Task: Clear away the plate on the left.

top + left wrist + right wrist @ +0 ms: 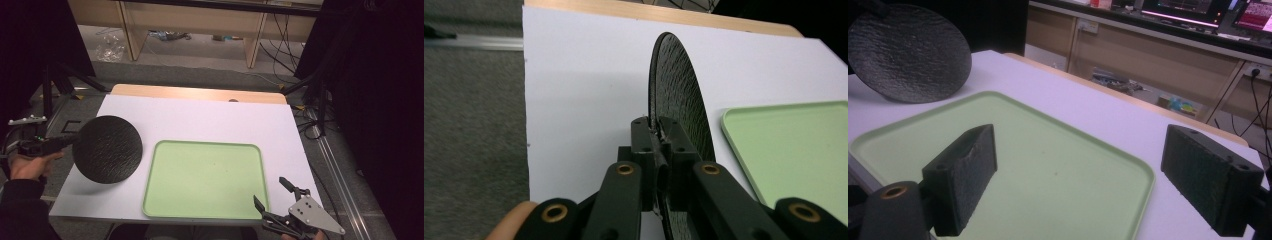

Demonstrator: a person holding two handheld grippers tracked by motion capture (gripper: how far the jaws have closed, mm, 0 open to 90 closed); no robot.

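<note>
Black disc is clamped by its edge in the left hand-held gripper, above the table.

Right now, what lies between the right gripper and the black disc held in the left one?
The green tray, with nothing on it, lies between the right gripper and the black disc; both the high view and the right gripper view show it.

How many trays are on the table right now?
1. The green tray lies flat on the white table, toward its near edge, right of the black disc that the left gripper holds raised. Nothing suggests another tray is hidden.
</note>
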